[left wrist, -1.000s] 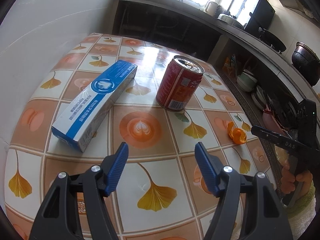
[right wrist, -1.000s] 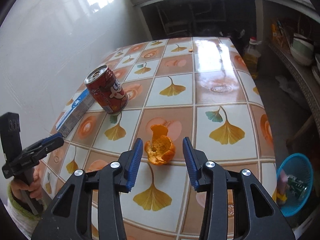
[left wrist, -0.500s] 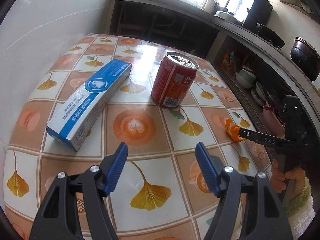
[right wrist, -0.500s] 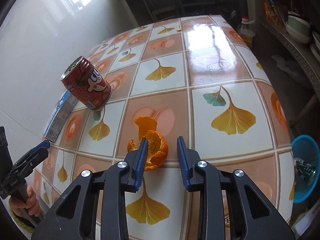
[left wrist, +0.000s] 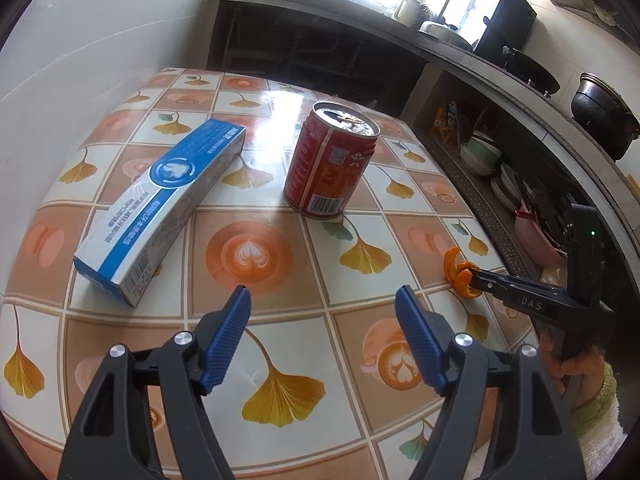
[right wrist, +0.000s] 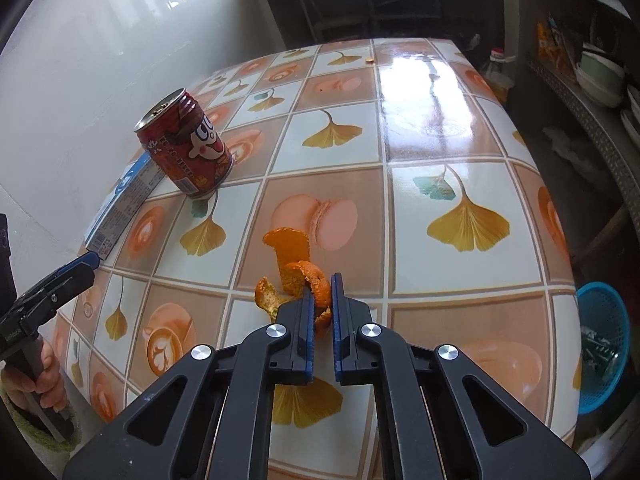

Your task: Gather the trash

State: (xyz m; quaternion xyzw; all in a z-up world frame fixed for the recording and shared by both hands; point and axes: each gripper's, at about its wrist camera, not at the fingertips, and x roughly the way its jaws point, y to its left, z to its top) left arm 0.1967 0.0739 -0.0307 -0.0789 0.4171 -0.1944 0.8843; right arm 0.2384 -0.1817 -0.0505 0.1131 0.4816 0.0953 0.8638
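- Glossy oilcloth printed with orange and white squares, yellow ginkgo leaves and latte cups covers the table (left wrist: 256, 252), which fills most of both wrist views and stands against a pale wall on its left side.
- A dark kitchen counter (left wrist: 500, 76) runs along the far and right side, with bowls and plates stacked on a shelf beneath it and a black pot on top.
- A blue plastic basket (right wrist: 604, 344) sits on the floor past the table's right edge, with some items inside it.
- A blue and white toothpaste box (left wrist: 164, 208) lies flat on the left part of the table, one end pointing to the far side.
- A red drink can (left wrist: 332, 160) stands upright just right of the box, its top open, a cartoon face on one side.
- The left gripper (left wrist: 324, 336) hovers over the near part of the table; its jaws are opening, with nothing between the blue pads.
- The right gripper (right wrist: 321, 308) is at the near right edge of the table, its jaws closing on a curl of orange peel (right wrist: 300, 276), which the blue pads pinch.
- The rest of the peel rests on the cloth, one strip curling toward the far side.
- A person's hand (left wrist: 568, 364) in a pale green cuff holds the right gripper's handle.
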